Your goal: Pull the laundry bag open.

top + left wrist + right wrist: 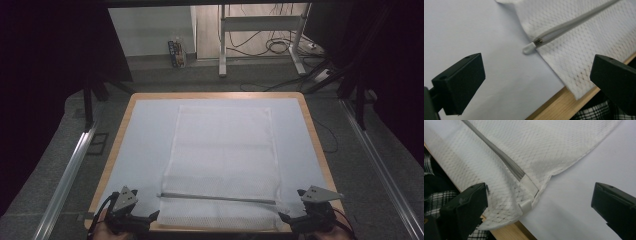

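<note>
A: Where's the mesh bag (222, 160)?
B: Flat mid-table (145, 125), zipper (217, 198) along its near edge.
A: The grippers?
B: Left hand-held gripper (150, 216) and right hand-held gripper (286, 217) flank the near corners, jaws apart, holding nothing.

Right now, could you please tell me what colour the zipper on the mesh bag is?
Grey, on the white mesh bag; the zipper shows best in the left gripper view.

L claw (150, 216) & R claw (286, 217) agape.

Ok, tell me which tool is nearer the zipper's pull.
Left. The left tool sits just below the zipper pull; the right tool is at the zipper's opposite end.
</note>
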